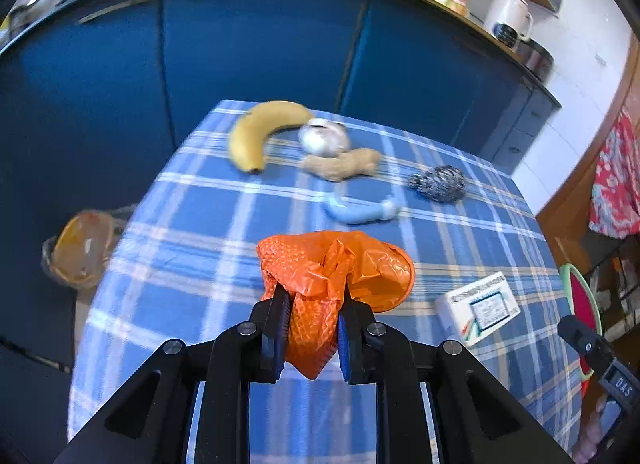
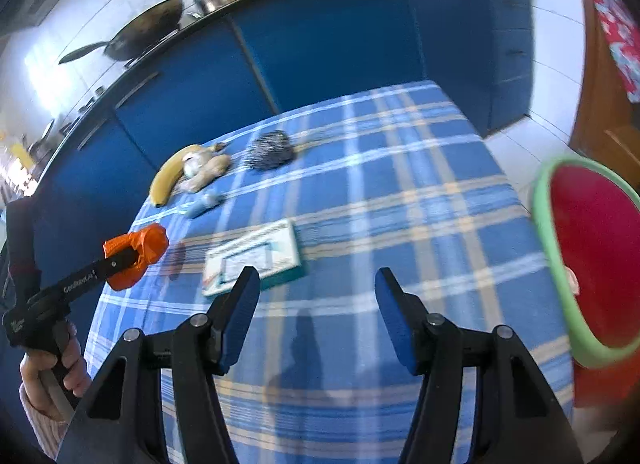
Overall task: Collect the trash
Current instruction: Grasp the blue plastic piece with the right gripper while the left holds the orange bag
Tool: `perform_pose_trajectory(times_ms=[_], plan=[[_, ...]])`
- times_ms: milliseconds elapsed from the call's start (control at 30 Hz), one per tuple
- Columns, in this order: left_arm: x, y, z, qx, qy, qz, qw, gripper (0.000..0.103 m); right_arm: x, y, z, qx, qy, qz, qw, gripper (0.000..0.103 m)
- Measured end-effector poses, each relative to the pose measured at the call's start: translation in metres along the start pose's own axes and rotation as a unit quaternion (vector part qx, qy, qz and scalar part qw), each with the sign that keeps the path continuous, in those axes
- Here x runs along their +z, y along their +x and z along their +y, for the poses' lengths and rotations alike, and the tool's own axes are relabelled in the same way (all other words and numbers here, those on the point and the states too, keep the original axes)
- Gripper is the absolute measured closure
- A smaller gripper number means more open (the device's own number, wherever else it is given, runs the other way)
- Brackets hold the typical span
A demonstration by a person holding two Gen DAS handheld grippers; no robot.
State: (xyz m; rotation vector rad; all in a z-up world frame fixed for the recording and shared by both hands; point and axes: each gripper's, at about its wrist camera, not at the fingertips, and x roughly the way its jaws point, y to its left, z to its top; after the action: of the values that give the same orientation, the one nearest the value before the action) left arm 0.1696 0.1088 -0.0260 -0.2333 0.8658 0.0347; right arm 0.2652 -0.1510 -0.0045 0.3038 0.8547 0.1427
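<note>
Left claw (image 1: pixel 312 304): clenched on orange plastic bag (image 1: pixel 336 268) (lifted off the tabletop (image 1: pixel 200 223)).
Right claw (image 2: pixel 316 284): released, empty.
Nearby: banana (image 1: pixel 256 131), ginger root (image 1: pixel 340 165), small box (image 1: pixel 480 306).

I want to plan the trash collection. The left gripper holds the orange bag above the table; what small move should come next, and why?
Probably carry the orange bag toward the red bin at the table's right side. The left gripper is shut on it, lifted clear of the cloth, and the bin stands open.

Orange glove (image 1: pixel 334 264), blue plaid tablecloth (image 1: pixel 200 223)
</note>
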Motion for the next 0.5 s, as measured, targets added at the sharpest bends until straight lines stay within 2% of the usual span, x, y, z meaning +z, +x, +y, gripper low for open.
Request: perform_pose_trajectory(times_ms=[233, 500], plan=[[0.007, -0.014, 0.034, 0.045, -0.022, -0.035, 0.9981, 0.083, 0.014, 0.021, 0.047, 0.025, -0.031, -0.002, 0.999, 0.041], [0.006, -0.016, 0.055, 0.074, -0.038, -0.052, 0.9952, 0.083, 0.027, 0.066, 0.096, 0.036, -0.043, 0.024, 0.998, 0.041]])
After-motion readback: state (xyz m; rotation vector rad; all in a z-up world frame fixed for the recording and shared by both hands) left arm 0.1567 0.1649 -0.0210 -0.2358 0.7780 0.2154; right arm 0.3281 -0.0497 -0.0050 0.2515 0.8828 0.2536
